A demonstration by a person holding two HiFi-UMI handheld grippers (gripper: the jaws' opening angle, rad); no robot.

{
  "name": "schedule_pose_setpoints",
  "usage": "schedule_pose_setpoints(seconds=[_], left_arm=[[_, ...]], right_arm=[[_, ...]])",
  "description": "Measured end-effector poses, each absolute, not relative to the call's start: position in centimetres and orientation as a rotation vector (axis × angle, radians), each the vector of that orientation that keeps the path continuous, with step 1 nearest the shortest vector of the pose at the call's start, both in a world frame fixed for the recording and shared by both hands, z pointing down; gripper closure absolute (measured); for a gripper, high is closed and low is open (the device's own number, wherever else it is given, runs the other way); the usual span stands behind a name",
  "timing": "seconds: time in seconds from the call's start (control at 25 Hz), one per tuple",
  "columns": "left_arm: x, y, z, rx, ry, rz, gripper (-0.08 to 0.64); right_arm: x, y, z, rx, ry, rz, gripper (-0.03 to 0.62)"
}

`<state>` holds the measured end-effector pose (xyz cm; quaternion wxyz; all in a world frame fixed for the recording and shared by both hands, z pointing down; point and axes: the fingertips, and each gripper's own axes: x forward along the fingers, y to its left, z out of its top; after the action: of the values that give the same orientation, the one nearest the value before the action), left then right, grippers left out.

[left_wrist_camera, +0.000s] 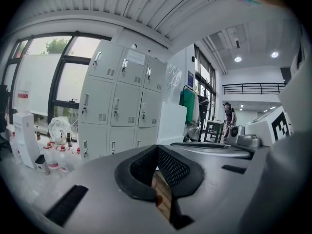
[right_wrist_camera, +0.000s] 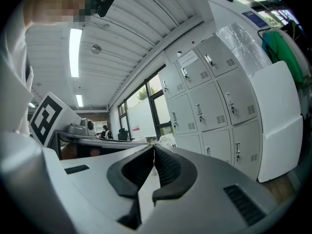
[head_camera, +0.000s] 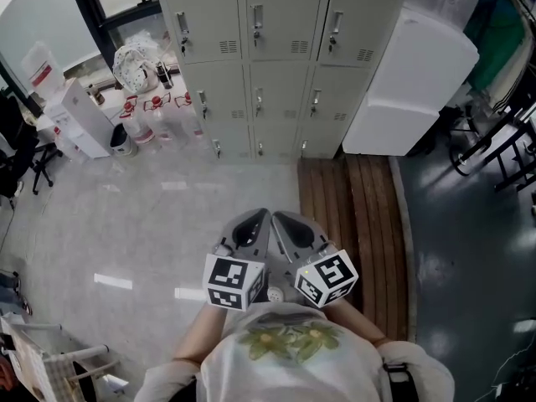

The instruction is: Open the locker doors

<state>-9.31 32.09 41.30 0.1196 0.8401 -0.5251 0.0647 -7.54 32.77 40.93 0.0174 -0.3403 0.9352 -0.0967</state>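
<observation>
Ahead across the pale glossy floor [head_camera: 151, 216]: pale grey metal lockers [head_camera: 280, 65], every door shut.
They stand upright against the far wall, fronts facing the person, well apart from both grippers. Slim vertical handles [head_camera: 257, 15] sit near each door's left edge, so the doors likely swing rightward. The left gripper [head_camera: 265, 214] and right gripper [head_camera: 277, 216] are side by side, neither nearer, each with jaws pressed together on nothing.

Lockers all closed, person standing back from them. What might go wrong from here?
1. The left gripper and right gripper are both shut; they must open before catching the small handles of the grey metal lockers.
2. Red-capped clear bottles stand at the lockers' bottom left; a low reach might topple them.
3. The white box beside the right column may limit door swing.
</observation>
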Motion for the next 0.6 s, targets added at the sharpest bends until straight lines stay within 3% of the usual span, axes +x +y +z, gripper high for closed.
schedule_pose_setpoints(seconds=[0.6], left_arm=[[-14.2,15.7,41.0,2.464,-1.506,0.185,0.531]], right_arm=[[-12.5,16.4,40.5,-1.076,2.924,-0.304,0.561]])
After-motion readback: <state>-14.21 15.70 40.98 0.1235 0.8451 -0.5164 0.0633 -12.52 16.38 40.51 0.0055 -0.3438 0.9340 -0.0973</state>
